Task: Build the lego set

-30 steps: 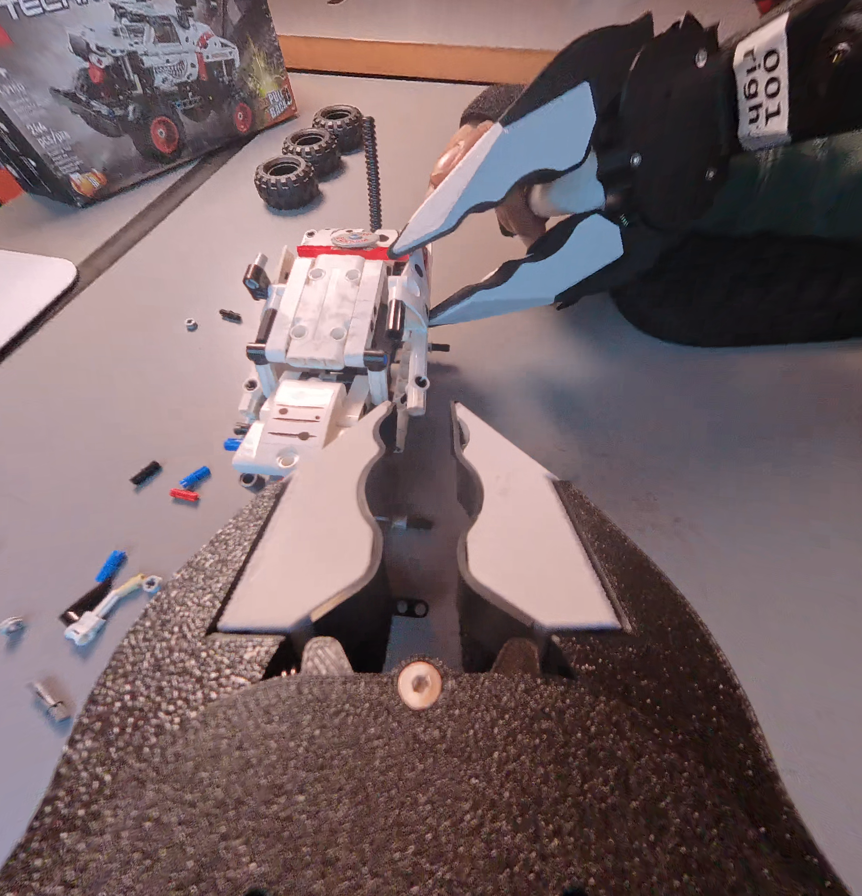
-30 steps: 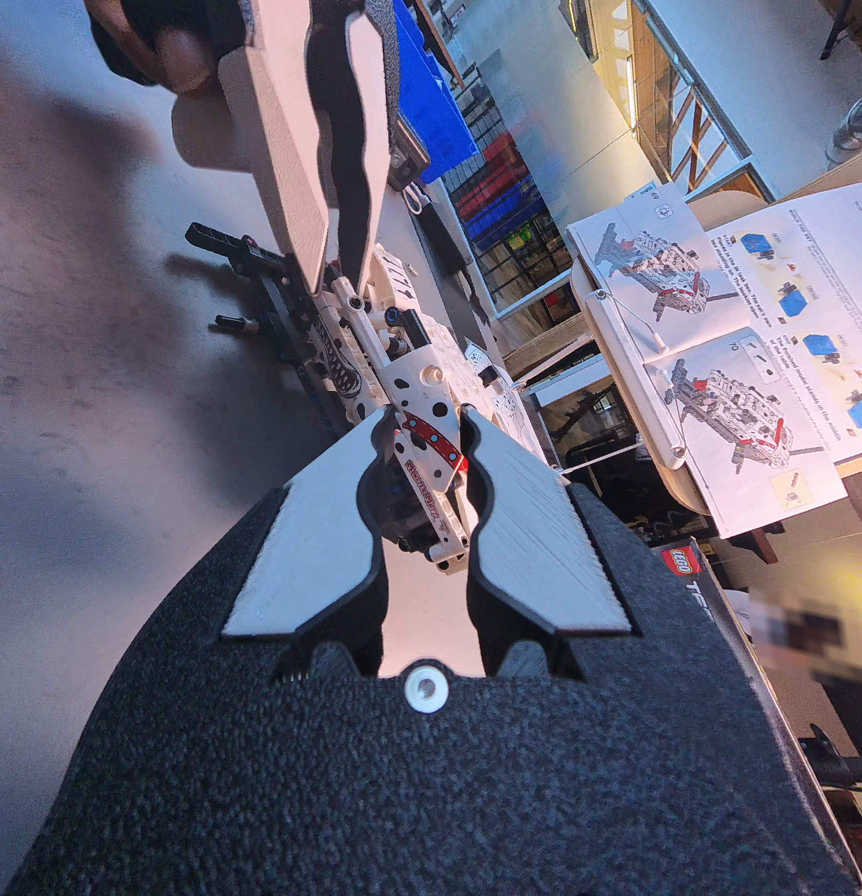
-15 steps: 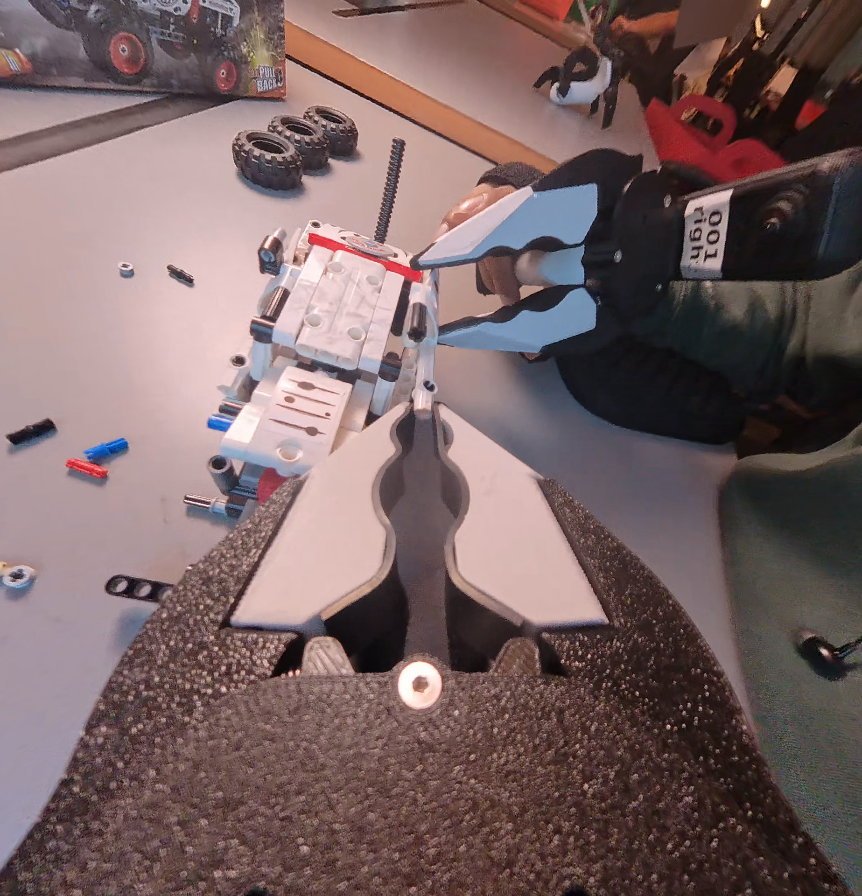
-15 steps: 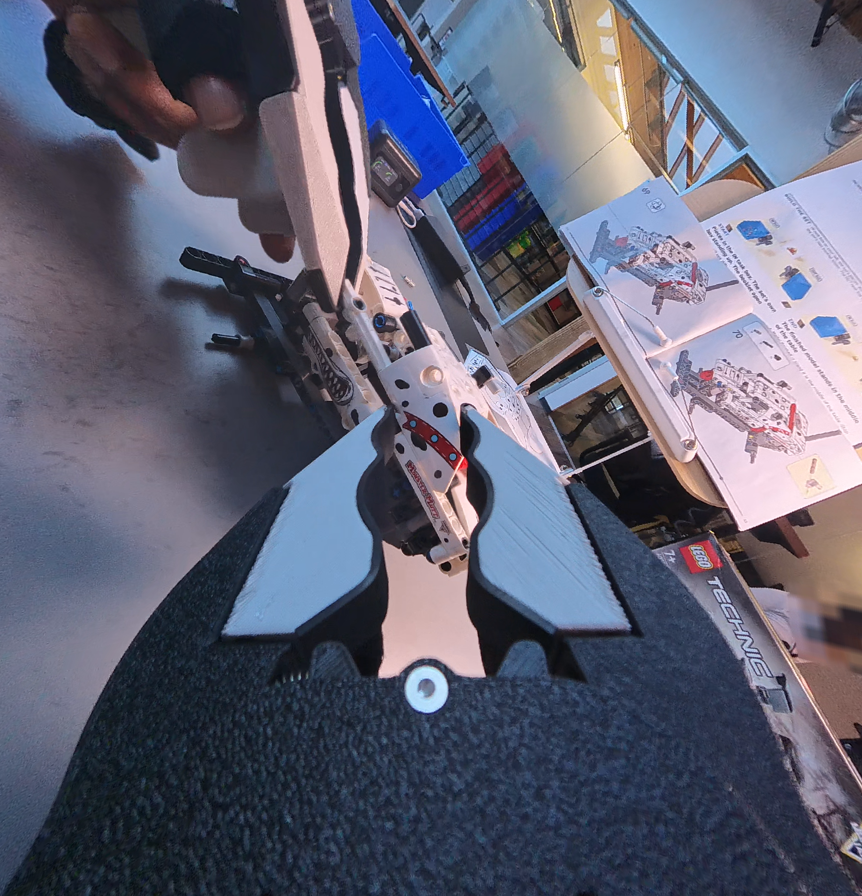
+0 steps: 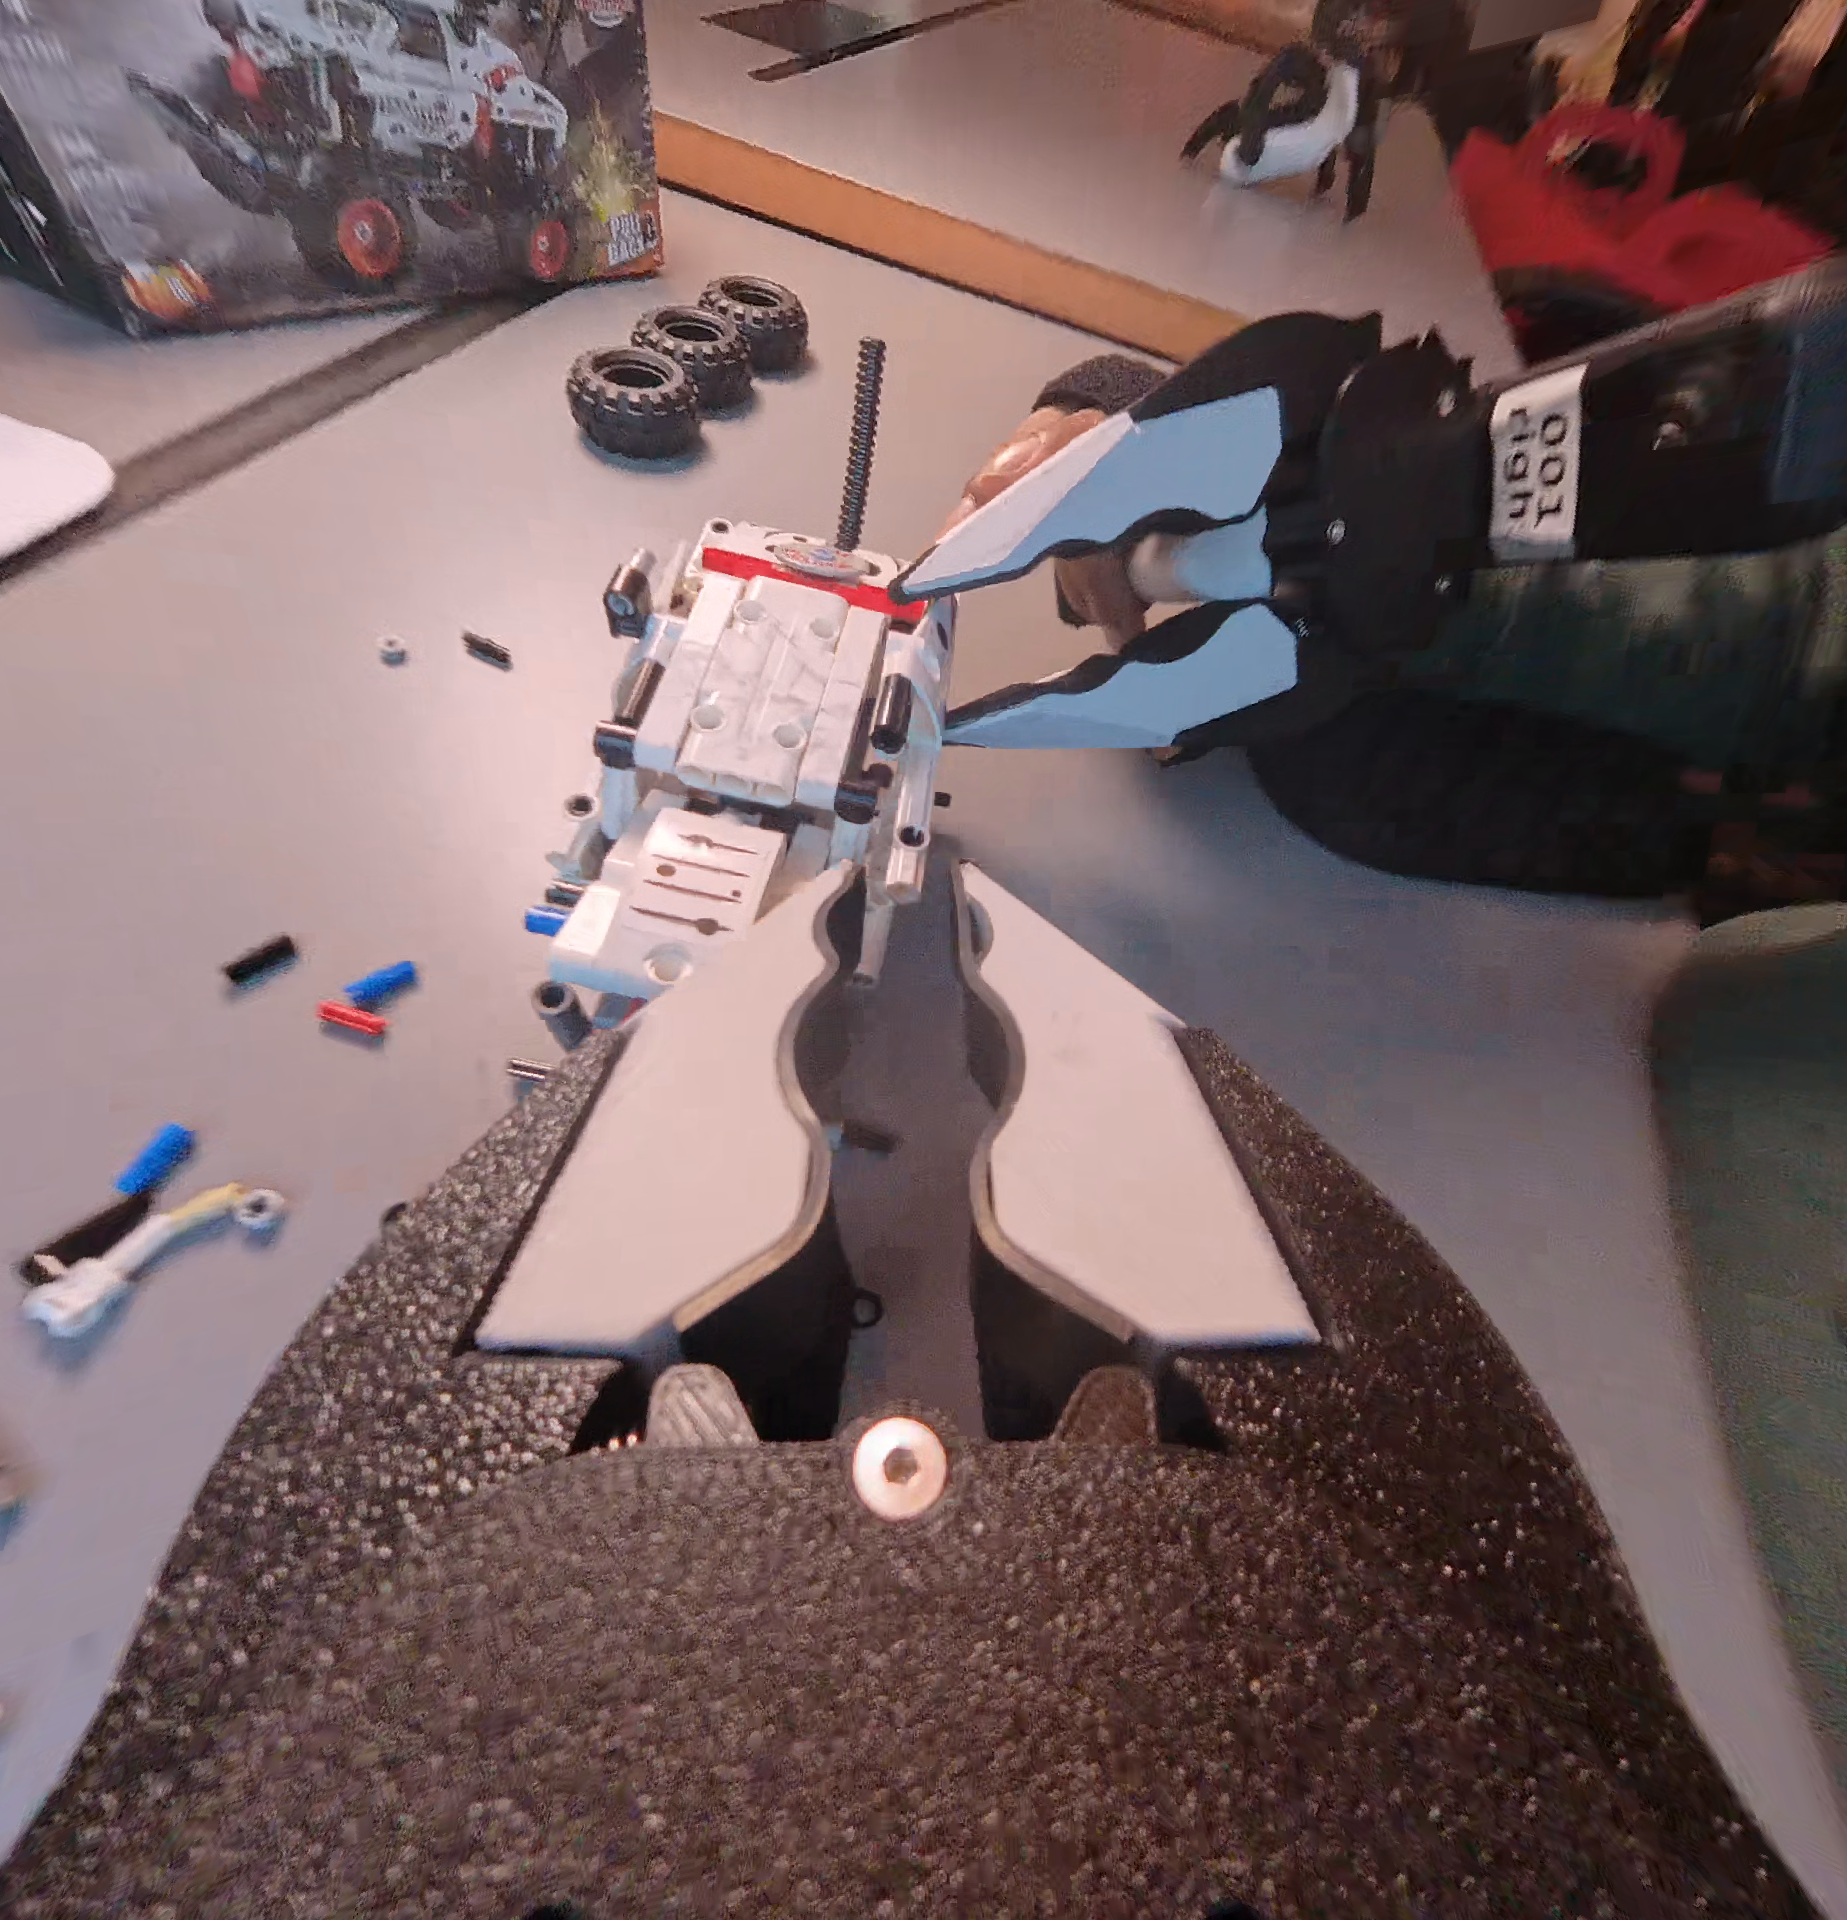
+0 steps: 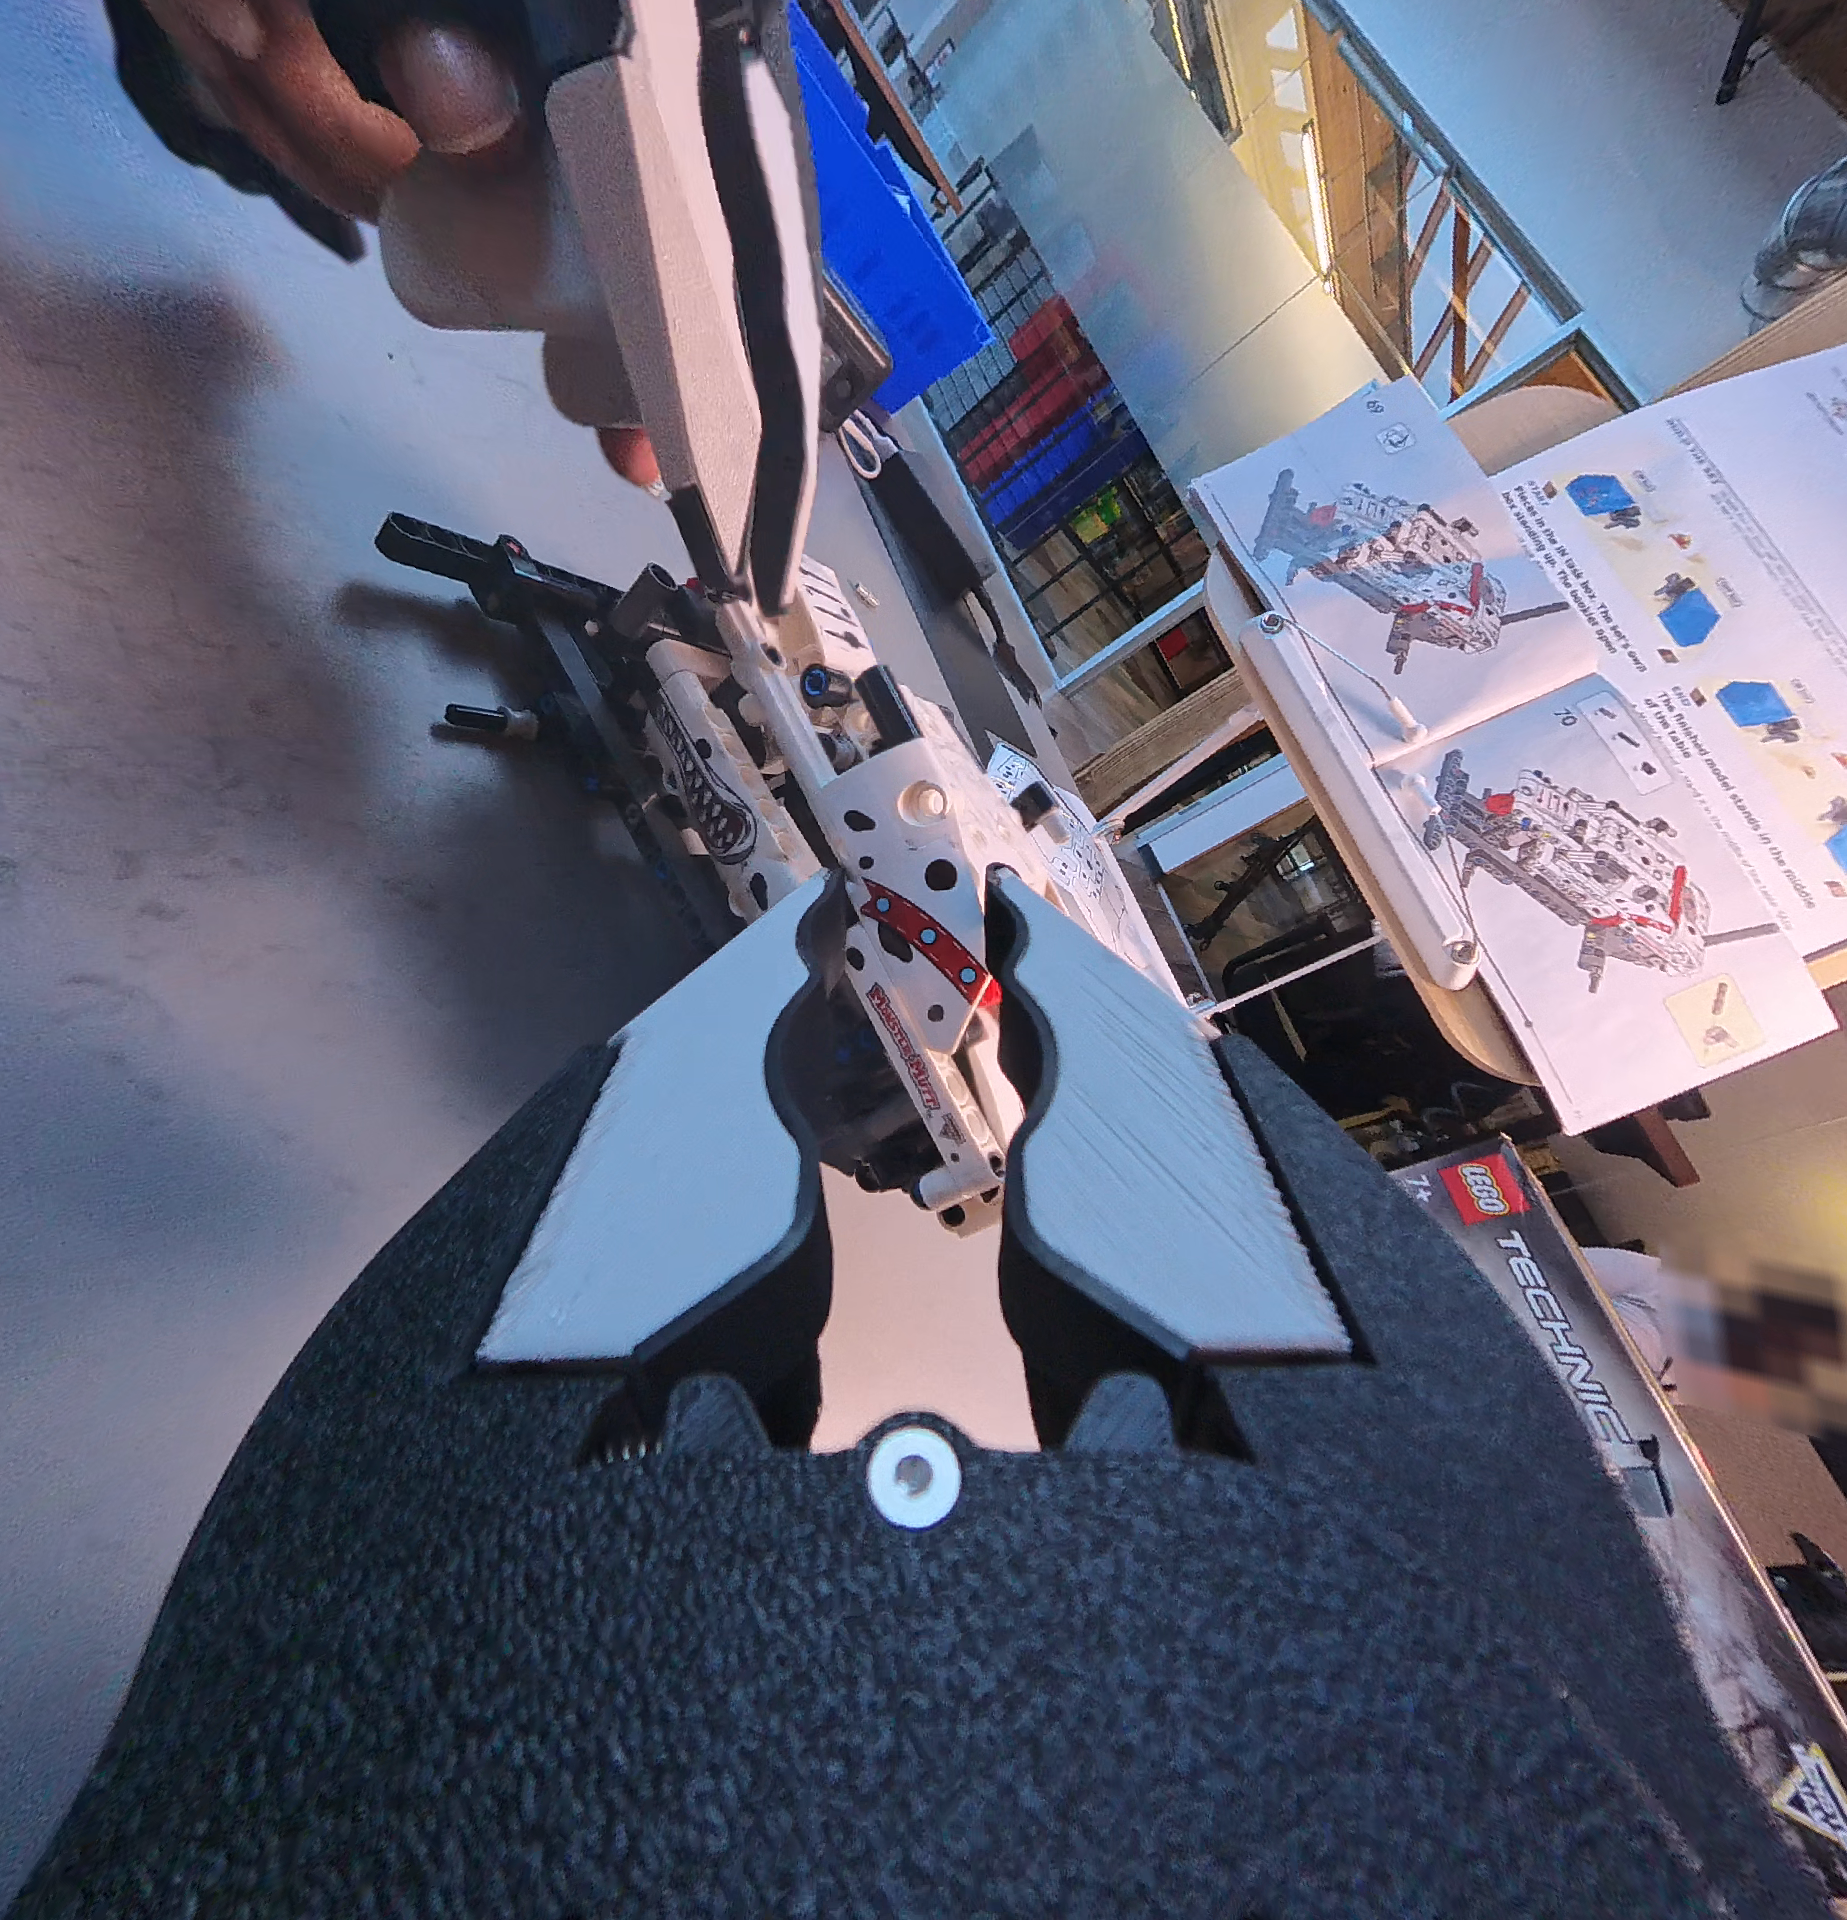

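A white, spotted lego truck body point(image 5: 763, 717) lies on the grey table point(image 5: 275, 727). My right gripper point(image 5: 924, 655) comes in from the right and is shut on the body's rear right corner. In the right wrist view its fingers point(image 6: 908, 894) clamp the spotted rear panel point(image 6: 919, 862). My left gripper point(image 5: 903, 878) is at the body's near end, its jaws a little apart around a white beam end point(image 5: 898, 862), with a gap beside the beam. It also shows from above in the right wrist view point(image 6: 747, 587).
Three black tyres point(image 5: 690, 384) and the set's box point(image 5: 306, 156) stand at the back left. Loose pins point(image 5: 368, 997) and a white lever piece point(image 5: 140, 1257) lie on the left. A black ridged rod point(image 5: 862, 436) sticks up from the body's rear. The open instruction booklet point(image 6: 1573, 727) stands on the right. Tip to tip, the grippers are about 6 cm apart. My left tips are roughly 15 cm from the white lever piece point(image 5: 140, 1257).
My left gripper narrowed onto the white beam half a second ago and has now spread a little again. My right gripper has kept its hold on the body.
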